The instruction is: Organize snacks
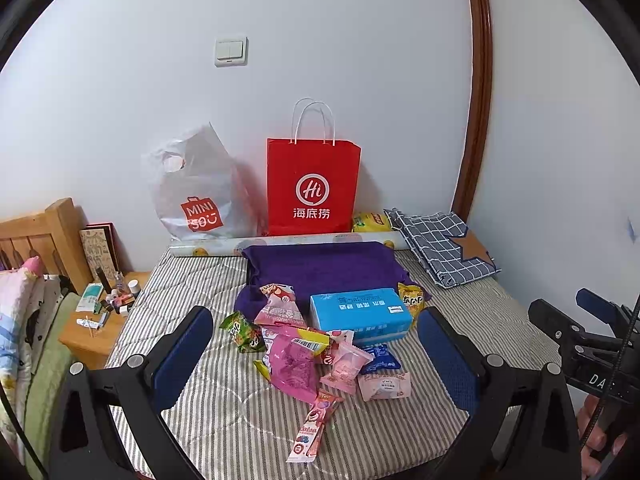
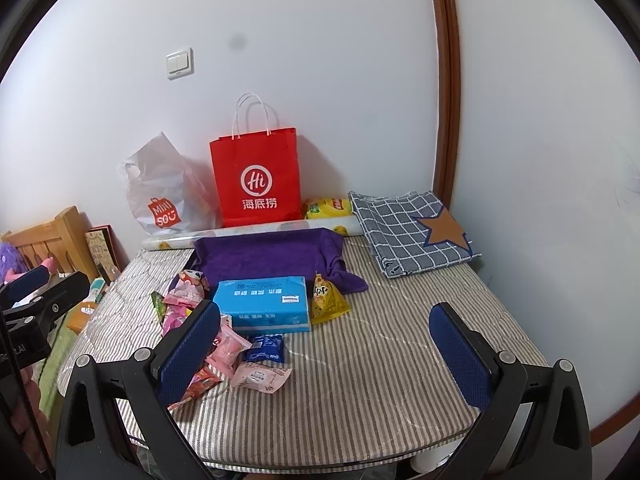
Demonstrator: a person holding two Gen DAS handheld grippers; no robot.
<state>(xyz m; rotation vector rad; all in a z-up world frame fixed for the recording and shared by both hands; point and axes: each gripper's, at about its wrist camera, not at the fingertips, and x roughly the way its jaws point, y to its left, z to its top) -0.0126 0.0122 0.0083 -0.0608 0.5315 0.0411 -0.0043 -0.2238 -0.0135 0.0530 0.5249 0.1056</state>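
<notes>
both sets of jaws stand released and wide apart, gripping nothing. the left gripper [image 1: 316, 344] hovers over the snack pile [image 1: 316, 356], its blue pads on either side of the heap but clear of it; the right gripper [image 2: 326, 344] hangs further right, over bare striped cover, with the pile behind its left finger.

the snacks lie loose and overlapping near the middle of the striped bed [image 2: 360, 380] — a large pink packet [image 1: 290, 364], a green packet [image 1: 242, 330], a small dark blue packet [image 1: 378, 358], a pale pink pouch [image 1: 385, 385], and a long pink stick pack [image 1: 314, 428] nearest the camera. more pink and red wrappers are tangled in the heap; an exact count cannot be made. just behind the pile sits one blue tissue box [image 1: 360, 314], touching it, with one yellow packet [image 2: 326, 298] leaning at the box's right side.

behind these a purple cloth [image 1: 320, 266] is draped over something low. along the wall lies a patterned roll [image 1: 280, 242], and against the wall stand two bags — one red paper bag [image 1: 314, 188], upright, and one white plastic bag [image 1: 196, 194] slumped to its left. a yellow package [image 1: 370, 222] sits right of the red bag, beside one folded checked cloth [image 2: 412, 232] with a brown star. a wooden nightstand [image 1: 92, 332] cluttered with small items stands left of the bed.
</notes>
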